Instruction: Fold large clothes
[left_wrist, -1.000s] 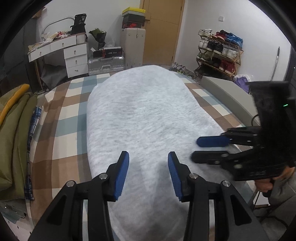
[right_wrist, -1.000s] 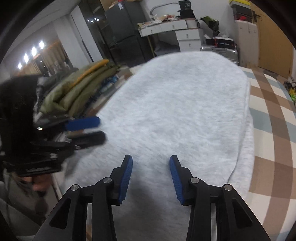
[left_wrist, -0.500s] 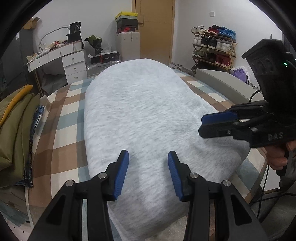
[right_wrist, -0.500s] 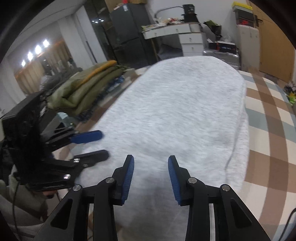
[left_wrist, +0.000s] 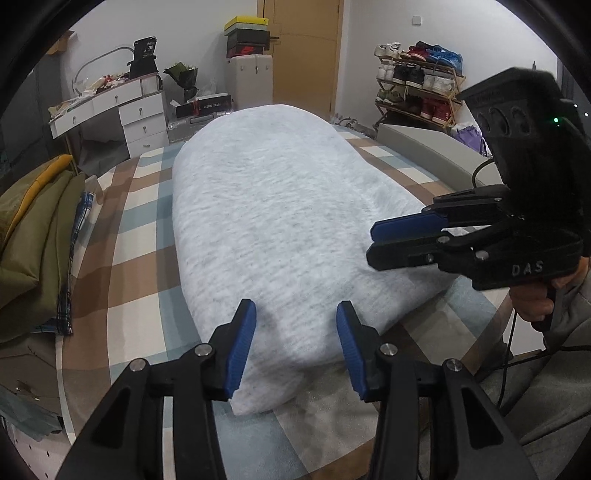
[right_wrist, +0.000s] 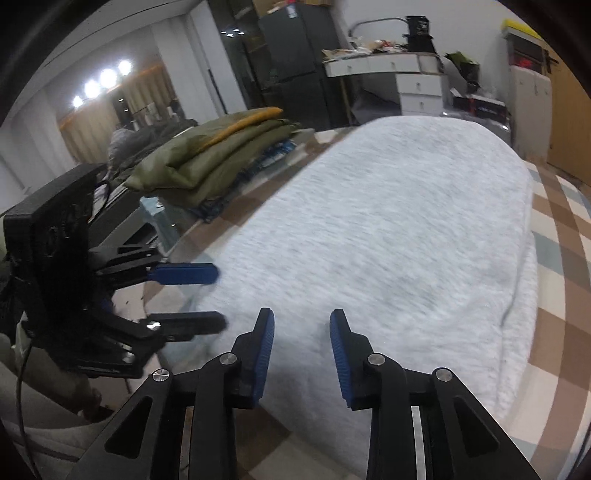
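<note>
Both hand-held grippers are sitting farther back toward the near edge of the bed than a second ago, when they were hovering over the middle of the cloth. The grey garment is lying flat along the checked bedspread, its near hem now in full view. The left gripper is hovering over that hem with its jaws standing apart and nothing between them. The right gripper, jaws closing on empty air, is hanging above the garment's near edge; in the left view it is showing side-on, with the raised letters "DAS" reading on its black body and a green light glowing on top. A person's hand is gripping its handle. A stack of folded olive clothes is lying on the bed beside the garment. Beyond the bed, a white desk, shoeboxes on a cabinet and a shoe rack are standing along the walls; writing on the boxes is too small to read.
</note>
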